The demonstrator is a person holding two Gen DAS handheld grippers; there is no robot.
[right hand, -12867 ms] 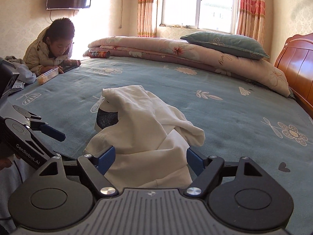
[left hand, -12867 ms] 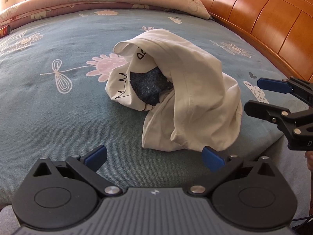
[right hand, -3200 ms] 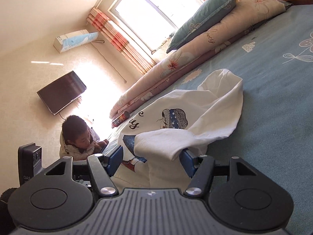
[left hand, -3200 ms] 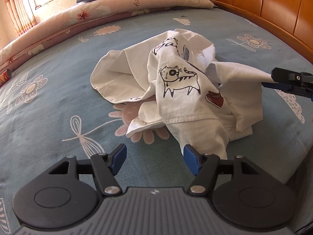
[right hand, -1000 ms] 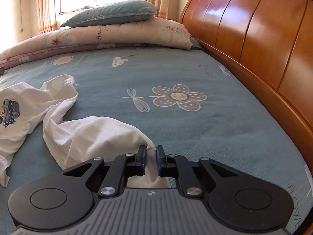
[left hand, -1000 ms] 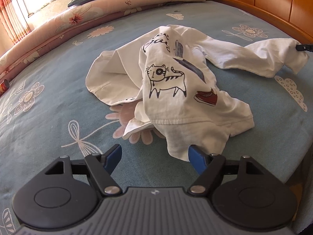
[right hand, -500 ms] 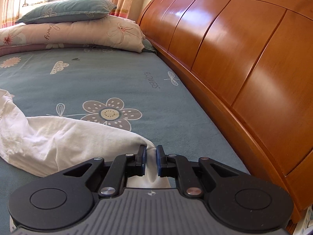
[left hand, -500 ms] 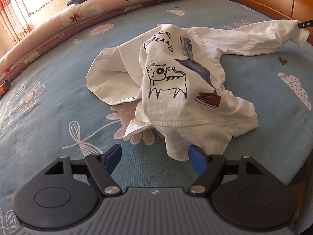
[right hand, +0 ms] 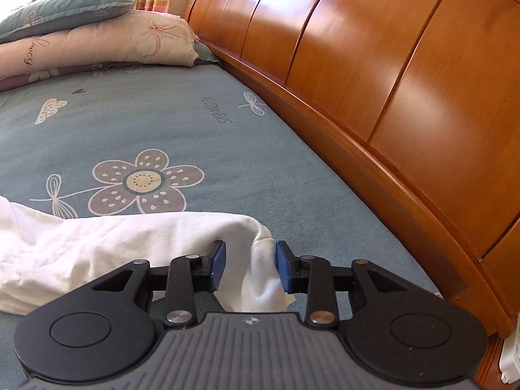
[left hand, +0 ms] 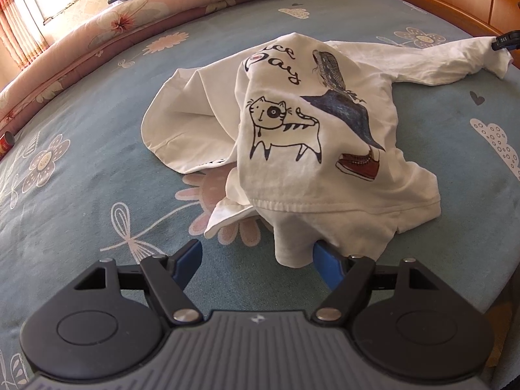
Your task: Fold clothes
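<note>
A white long-sleeved shirt (left hand: 318, 149) with a cat print lies crumpled on the blue-green flowered bed sheet (left hand: 81, 169). My left gripper (left hand: 256, 258) stands open just in front of the shirt's hem, and a fold of the hem drapes over its right fingertip. One sleeve (left hand: 432, 61) is stretched out to the far right, where my right gripper (left hand: 505, 41) is at the cuff. In the right wrist view my right gripper (right hand: 250, 266) has its jaws opening. The sleeve cuff (right hand: 260, 253) hangs loose between the pads, with a gap at the left pad.
A wooden headboard (right hand: 390, 81) runs close along the right of the sleeve end. Stacked pillows and a rolled quilt (left hand: 169, 13) lie at the far end of the bed. A red can (left hand: 5, 141) sits at the left edge. The mattress edge drops off at the lower right.
My right gripper carried the cuff toward the headboard, drawing the sleeve out straight, and its jaws have now parted from the shut grip. The left gripper has stayed put.
</note>
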